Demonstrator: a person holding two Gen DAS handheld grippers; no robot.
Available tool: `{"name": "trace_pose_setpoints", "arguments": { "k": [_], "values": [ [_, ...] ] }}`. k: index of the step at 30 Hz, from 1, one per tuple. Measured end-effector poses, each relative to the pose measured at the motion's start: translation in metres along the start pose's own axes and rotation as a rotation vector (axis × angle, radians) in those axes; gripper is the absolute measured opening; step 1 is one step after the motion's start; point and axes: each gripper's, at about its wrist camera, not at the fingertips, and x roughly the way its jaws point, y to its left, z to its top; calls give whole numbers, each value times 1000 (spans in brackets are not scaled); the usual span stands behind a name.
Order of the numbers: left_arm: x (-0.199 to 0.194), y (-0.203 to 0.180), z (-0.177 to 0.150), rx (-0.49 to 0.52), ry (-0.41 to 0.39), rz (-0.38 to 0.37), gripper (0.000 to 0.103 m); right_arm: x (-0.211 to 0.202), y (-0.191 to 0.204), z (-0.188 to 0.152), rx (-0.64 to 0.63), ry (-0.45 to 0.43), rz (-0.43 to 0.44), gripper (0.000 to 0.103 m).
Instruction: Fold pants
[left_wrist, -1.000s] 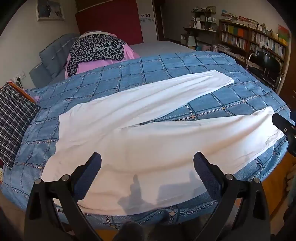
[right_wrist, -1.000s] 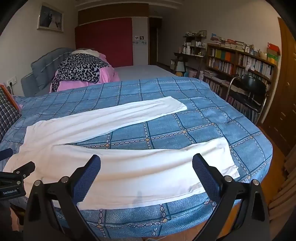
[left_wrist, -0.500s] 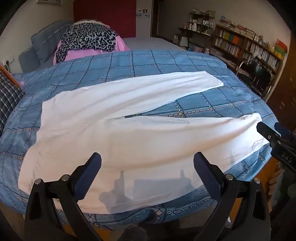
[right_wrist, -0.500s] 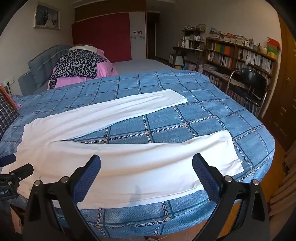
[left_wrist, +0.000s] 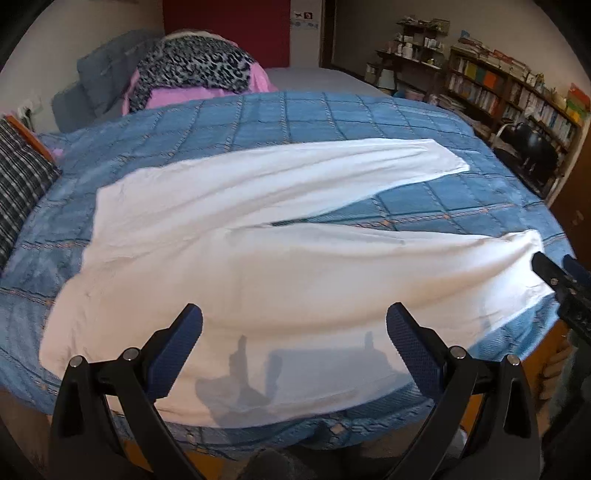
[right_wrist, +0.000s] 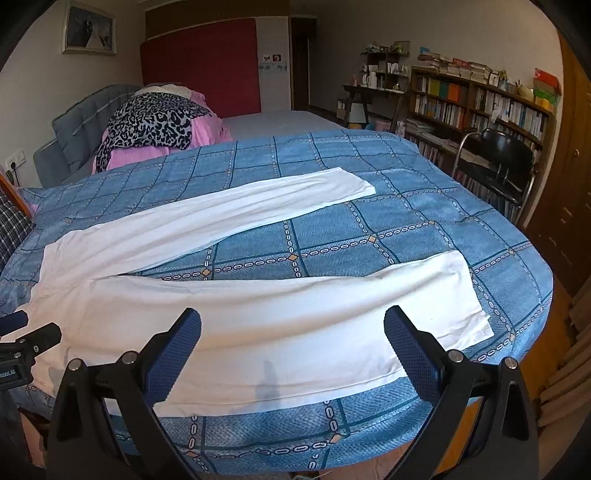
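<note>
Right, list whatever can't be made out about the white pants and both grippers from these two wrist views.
- Near hem edge of the white cotton pants: left wrist view, hidden behind the left gripper and its shadow.
- Waistband detail: left wrist view, motion-blurred; right wrist view, partly covered by the left gripper.
- Right gripper: left wrist view, cut off by the frame edge, so contact with the leg cuff is unclear.

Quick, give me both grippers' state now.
Left gripper: open, holding nothing, over the pants.
Right gripper: open, holding nothing.
</note>
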Motion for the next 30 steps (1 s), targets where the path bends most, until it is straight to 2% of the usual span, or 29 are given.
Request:
{"name": "trace_pose_setpoints", "arguments": {
  "k": [14, 24, 30],
  "values": [
    [26, 44, 7, -102, 29, 122, 100, 19, 1, -2, 16, 46, 13, 98],
    [41, 78, 12, -174, 44, 162, 100, 32, 10, -1, 9, 71, 24, 98],
    [50, 85, 11, -187, 66, 166, 100, 38, 15, -1, 2, 82, 31, 98]
  ]
}}
